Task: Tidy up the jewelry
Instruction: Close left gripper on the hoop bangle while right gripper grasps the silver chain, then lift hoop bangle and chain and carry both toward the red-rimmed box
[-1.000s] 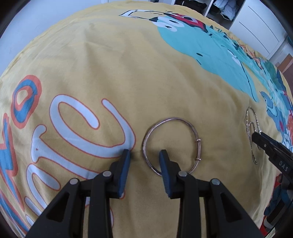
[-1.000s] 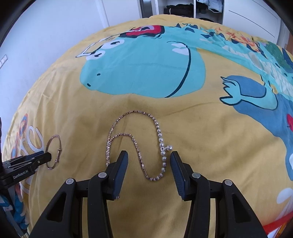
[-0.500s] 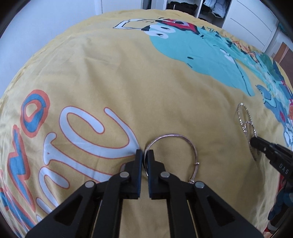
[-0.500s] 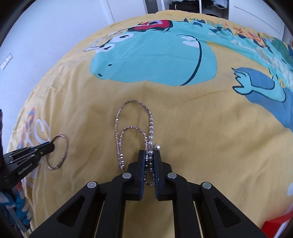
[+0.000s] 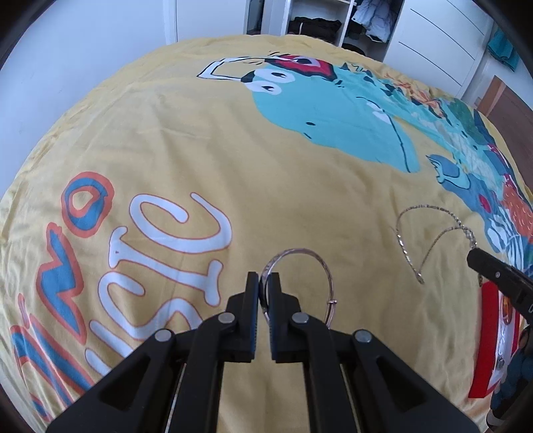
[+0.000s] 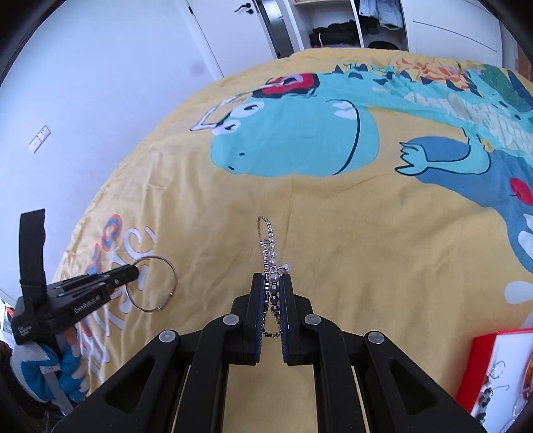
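Item one — left claw [image 5: 263,279]: closed on the rim of a thin metal bangle [image 5: 324,266]. The pads pinch the ring at its left side; the rest of the hoop stands clear to the right of the fingertips, above the yellow bedspread [image 5: 233,140], with a small clasp bead on its right edge. In the right wrist view the same claw [image 6: 135,266] enters from the left with the bangle [image 6: 168,283] hanging from its tip.

Item two — right claw [image 6: 270,283]: closed on a beaded chain necklace [image 6: 268,239]. Pearl-like beads and fine links sit pinched between the blue pads; a doubled loop sticks out beyond the fingertips, and a short length droops behind them. In the left wrist view the necklace [image 5: 416,233] trails in an open curve from the tip of that claw [image 5: 471,258], over the bedspread.

Item three — bedspread: yellow, printed with a teal cartoon dinosaur [image 6: 293,140] and large white lettering [image 5: 176,233] outlined in orange.

Item four: red-edged box [image 6: 493,369] at the lower right of the right wrist view, white inside, with small jewellery pieces lying in it; which pieces cannot be told.

Item five: open wardrobe [image 5: 316,23] with dark clothes, beyond the bed.
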### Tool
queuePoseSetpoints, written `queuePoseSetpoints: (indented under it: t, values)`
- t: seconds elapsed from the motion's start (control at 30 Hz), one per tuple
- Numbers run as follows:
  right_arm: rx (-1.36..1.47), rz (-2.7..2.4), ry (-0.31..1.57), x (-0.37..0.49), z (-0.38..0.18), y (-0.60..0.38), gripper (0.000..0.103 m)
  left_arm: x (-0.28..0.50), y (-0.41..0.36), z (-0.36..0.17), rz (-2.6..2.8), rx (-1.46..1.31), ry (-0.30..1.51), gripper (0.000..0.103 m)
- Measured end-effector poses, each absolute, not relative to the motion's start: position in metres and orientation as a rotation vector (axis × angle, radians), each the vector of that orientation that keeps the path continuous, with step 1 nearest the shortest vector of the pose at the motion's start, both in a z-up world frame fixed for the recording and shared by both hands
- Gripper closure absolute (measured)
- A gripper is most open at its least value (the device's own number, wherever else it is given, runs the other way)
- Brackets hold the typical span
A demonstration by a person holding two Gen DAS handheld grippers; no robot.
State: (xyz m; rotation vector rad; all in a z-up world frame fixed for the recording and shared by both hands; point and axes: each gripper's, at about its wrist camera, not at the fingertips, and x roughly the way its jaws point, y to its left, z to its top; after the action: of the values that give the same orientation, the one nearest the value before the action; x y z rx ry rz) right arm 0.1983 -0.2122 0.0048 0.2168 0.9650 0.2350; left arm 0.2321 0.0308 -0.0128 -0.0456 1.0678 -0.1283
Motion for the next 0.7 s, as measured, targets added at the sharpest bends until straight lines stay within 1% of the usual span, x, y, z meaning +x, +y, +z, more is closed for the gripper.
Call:
queuePoseSetpoints:
  t: [0.7]
  values:
    - [0.247,0.211,0.894,0.136,0.051,-0.25,0.095,0.183,-0.038,0.035,-0.216,0.063,1.035,0.099]
